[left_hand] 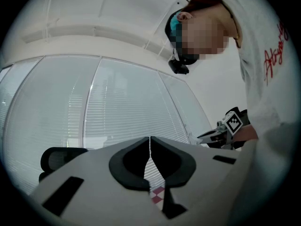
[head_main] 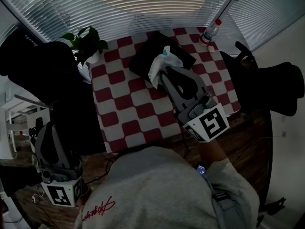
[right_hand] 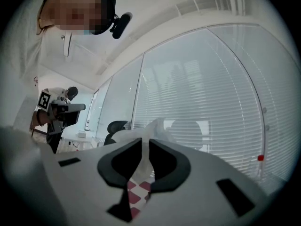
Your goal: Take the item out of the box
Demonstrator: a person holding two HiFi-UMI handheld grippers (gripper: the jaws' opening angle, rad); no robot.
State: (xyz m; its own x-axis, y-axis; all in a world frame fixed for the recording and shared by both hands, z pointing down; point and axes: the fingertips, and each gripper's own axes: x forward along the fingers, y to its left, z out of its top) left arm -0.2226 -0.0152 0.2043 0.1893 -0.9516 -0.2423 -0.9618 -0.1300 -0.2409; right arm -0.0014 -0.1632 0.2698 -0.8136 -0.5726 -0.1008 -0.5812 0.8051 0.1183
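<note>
A black box (head_main: 143, 57) lies at the far side of the red-and-white checked cloth (head_main: 136, 111). A white tissue (head_main: 159, 66) stands up out of the box's top. My right gripper (head_main: 163, 73) reaches over the cloth and is shut on that tissue. In the right gripper view the tissue (right_hand: 157, 127) bulges above and between the dark pads of the right gripper (right_hand: 145, 144). My left gripper (head_main: 46, 128) hangs low at the left, off the table, with its jaws shut on nothing. The left gripper view shows the left gripper (left_hand: 150, 141) with its pads meeting in front of the window blinds.
A potted plant (head_main: 87, 42) stands at the cloth's far left corner and a bottle with a red cap (head_main: 210, 32) at its far right. Black chairs flank the table on the left (head_main: 45, 75) and the right (head_main: 269, 87). Bare wooden tabletop (head_main: 250, 137) shows near me.
</note>
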